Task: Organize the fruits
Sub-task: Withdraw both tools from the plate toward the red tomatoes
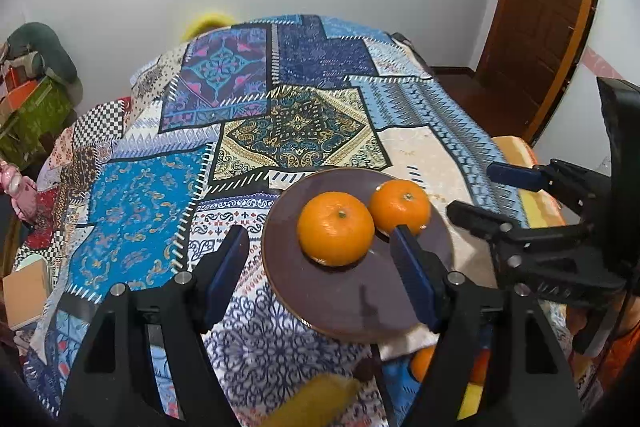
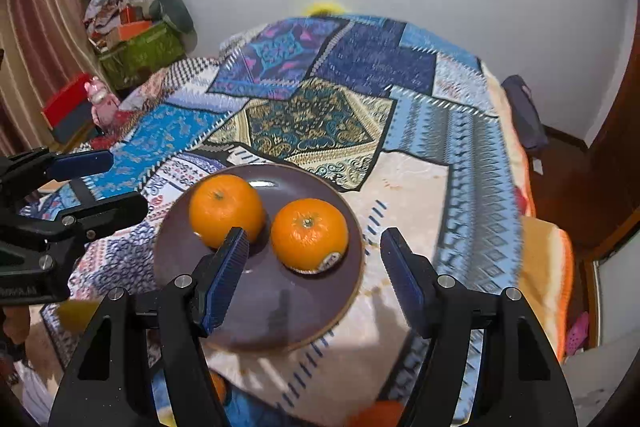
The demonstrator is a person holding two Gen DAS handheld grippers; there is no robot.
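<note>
Two oranges lie side by side on a dark brown plate [image 1: 360, 303] [image 2: 276, 311] that rests on a patchwork cloth. The left orange [image 1: 335, 227] [image 2: 226, 209] almost touches the right orange [image 1: 400, 205] [image 2: 309, 235], which bears a small sticker. My left gripper [image 1: 318, 241] [image 2: 126, 183] hangs open above the plate's left part with nothing between its blue pads. Over the plate's right part, my right gripper [image 2: 315, 237] [image 1: 472, 189] also stands open and empty. Neither gripper touches the fruit.
More fruit lies near the front edge: a yellow banana [image 1: 316, 403] and another orange [image 1: 424, 361] [image 2: 218, 385], partly hidden by the grippers. The patchwork cloth [image 1: 248, 99] stretches far back. Boxes [image 2: 136, 47] stand at the left, a wooden door [image 1: 548, 7] at the right.
</note>
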